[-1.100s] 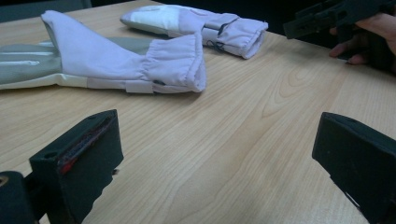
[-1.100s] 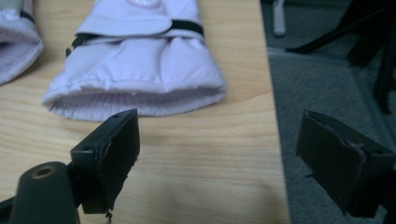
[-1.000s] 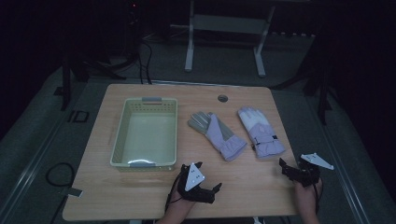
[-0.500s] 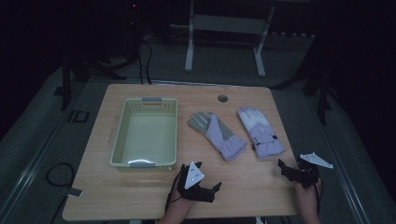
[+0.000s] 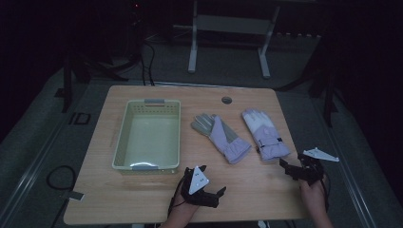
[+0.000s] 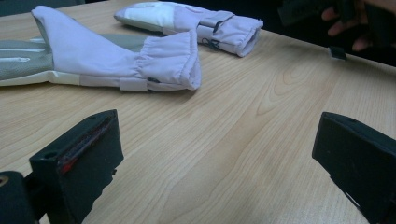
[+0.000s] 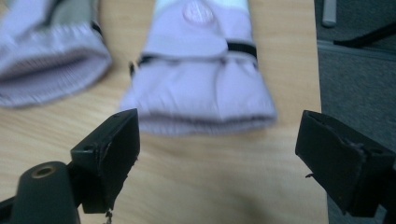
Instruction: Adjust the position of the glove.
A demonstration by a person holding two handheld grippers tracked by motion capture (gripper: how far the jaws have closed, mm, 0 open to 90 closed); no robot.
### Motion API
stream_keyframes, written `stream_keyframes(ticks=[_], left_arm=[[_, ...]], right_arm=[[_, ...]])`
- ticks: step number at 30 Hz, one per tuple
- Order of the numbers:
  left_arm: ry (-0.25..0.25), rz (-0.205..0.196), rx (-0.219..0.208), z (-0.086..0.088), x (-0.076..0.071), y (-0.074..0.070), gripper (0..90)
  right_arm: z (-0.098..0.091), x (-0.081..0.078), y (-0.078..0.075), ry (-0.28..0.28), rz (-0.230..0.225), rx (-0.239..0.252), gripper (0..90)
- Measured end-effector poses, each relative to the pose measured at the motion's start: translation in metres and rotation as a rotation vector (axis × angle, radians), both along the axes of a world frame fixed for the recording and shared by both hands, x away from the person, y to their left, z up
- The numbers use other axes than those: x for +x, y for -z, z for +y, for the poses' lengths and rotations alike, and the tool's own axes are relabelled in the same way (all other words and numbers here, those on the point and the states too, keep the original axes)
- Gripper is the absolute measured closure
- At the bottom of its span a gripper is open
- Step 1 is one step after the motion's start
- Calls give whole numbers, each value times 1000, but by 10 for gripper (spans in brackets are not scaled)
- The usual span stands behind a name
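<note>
Right gripper, jaws wide apart, sits at the table's right front edge, pointed at the cuff of the right-hand glove; since a second ago it has edged slightly leftward toward that cuff. In the right gripper view the cuff lies just beyond the spread jaws, not touched. Left gripper hovers over the front edge of the wooden table, jaws likewise apart and empty, much where it was earlier. Its own view looks across bare wood to the cuff of the left-hand glove, which lies flat between the pale green basket and the other glove. Neither glove nor basket has moved.
</note>
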State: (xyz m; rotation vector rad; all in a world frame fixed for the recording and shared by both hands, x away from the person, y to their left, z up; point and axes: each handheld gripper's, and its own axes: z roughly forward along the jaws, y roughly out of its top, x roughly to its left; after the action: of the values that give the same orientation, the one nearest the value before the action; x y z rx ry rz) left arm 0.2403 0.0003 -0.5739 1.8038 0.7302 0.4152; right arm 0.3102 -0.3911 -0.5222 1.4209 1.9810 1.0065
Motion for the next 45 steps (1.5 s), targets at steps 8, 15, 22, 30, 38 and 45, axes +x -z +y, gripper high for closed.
stream_keyframes(ticks=[8, 15, 22, 30, 38, 45], left_arm=[[-2, 4, -3, 0, 0, 0, 19], [0, -2, 0, 0, 0, 0, 19], [1, 0, -3, 0, 0, 0, 19], [2, -4, 2, -1, 0, 0, 19], [4, 1, -3, 0, 0, 0, 19], [8, 2, -4, 0, 0, 0, 19]], right_arm=[[14, 15, -27, -37, -27, -19, 118], [29, 25, -48, -79, -14, 1, 174], [43, 35, -60, -104, 1, 19, 120], [62, 50, -68, -182, 10, 16, 137], [87, 63, -74, -243, 31, 14, 168], [109, 74, -81, -280, 25, -1, 189]])
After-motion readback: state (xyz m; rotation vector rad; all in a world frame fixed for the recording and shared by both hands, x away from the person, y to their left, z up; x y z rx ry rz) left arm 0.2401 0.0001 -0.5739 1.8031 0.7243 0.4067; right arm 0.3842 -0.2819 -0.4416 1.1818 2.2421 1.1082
